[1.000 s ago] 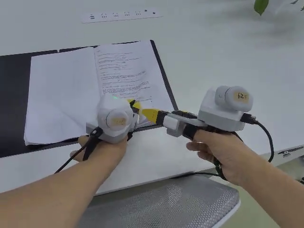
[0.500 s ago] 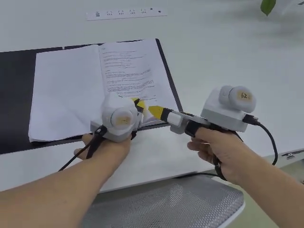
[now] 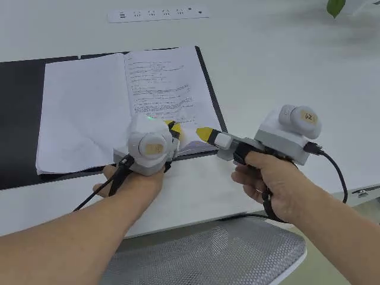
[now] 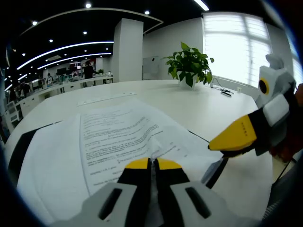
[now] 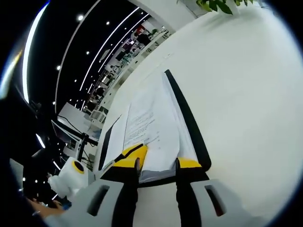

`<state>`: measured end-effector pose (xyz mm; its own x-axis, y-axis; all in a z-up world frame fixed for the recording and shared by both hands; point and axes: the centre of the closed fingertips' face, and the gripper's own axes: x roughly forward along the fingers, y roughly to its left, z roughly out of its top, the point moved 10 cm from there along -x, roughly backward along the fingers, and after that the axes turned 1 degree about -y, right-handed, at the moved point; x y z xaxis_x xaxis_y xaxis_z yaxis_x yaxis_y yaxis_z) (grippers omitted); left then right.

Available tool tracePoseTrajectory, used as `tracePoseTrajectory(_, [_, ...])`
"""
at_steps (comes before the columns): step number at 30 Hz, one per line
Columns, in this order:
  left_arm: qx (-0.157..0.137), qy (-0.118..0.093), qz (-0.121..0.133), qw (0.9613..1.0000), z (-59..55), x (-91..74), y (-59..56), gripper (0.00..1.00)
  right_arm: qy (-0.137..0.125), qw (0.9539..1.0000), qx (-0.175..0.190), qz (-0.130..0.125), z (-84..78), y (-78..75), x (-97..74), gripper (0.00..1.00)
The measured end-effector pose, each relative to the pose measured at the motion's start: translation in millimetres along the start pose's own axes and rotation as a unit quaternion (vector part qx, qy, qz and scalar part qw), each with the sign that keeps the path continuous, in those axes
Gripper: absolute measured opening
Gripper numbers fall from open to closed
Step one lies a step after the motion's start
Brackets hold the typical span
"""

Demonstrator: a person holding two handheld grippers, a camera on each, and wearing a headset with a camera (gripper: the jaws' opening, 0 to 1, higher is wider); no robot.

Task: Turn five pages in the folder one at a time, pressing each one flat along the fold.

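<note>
Black covers of the folder (image 3: 18, 119) lie open flat on the white table (image 3: 285, 59). The folder holds a stack of white sheets spread both ways from the fold: a blank page (image 3: 83, 113) on the left half and a printed page (image 3: 166, 95) with lines of small text on the right half. The cover shows widely to the left of the blank page and as a thin strip along the right edge of the printed one. At the near edge of the printed page, close to the fold, sits the left gripper (image 3: 174, 128), held in the person's left hand (image 3: 127, 181). In the left gripper view its yellow-tipped jaws stand pressed together with barely a slit between them, low over the bottom of the printed page, and whether any paper is caught in them I cannot tell. Just to the right, the right gripper (image 3: 205, 133) points in from the side toward the folder's near right corner, held by the right hand (image 3: 273, 184). The right gripper view shows its jaws spread apart, with the corner of the sheets and the cover edge lying in the gap between them; contact with the paper cannot be made out. The two grippers are near each other but apart. Beyond the folder a white power strip (image 3: 157, 13) lies on the table, a green leaf (image 3: 335, 6) shows at the far right, and a grey mesh chair seat (image 3: 208, 255) sits below the table's near edge.
</note>
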<state>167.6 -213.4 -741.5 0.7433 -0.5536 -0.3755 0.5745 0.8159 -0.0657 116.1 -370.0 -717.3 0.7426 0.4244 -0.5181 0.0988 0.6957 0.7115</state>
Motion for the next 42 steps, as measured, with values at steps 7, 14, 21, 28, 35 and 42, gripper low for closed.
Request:
tracePoseTrajectory(7, [-0.003, 0.002, -0.001, 1.0, 0.4, 0.0, 0.1, 0.03, -0.018, 0.995, 0.098, 0.005, -3.0, -12.9, 0.8, 0.08])
tracePoseTrajectory(14, [-0.01, 0.008, -0.001, 0.9999, 1.6, 0.1, 0.0, 0.03, -0.026, 0.9811, 0.19, 0.024, -8.4, -20.5, -4.7, 0.0])
tracePoseTrajectory(21, [-0.021, 0.02, -0.003, 0.9996, 4.0, -0.3, -0.1, 0.04, -0.035, 0.9751, 0.215, 0.04, -9.1, -7.6, -10.1, 0.0])
tracePoseTrajectory(28, [-0.061, 0.051, -0.017, 0.9967, 12.6, -14.4, 6.3, 0.12, -0.056, 0.9746, 0.21, 0.055, -3.4, 9.7, -21.8, 0.0])
tracePoseTrajectory(35, [-0.039, 0.04, -0.007, 0.9984, 25.6, -50.2, 20.7, 0.19, -0.074, 0.9737, 0.19, 0.101, 3.2, 42.3, -30.2, 0.0])
tracePoseTrajectory(42, [-0.051, -0.013, 0.013, 0.9985, 50.9, -93.8, 53.8, 0.25, -0.075, 0.972, 0.163, 0.151, 4.7, 85.2, -30.5, 0.0])
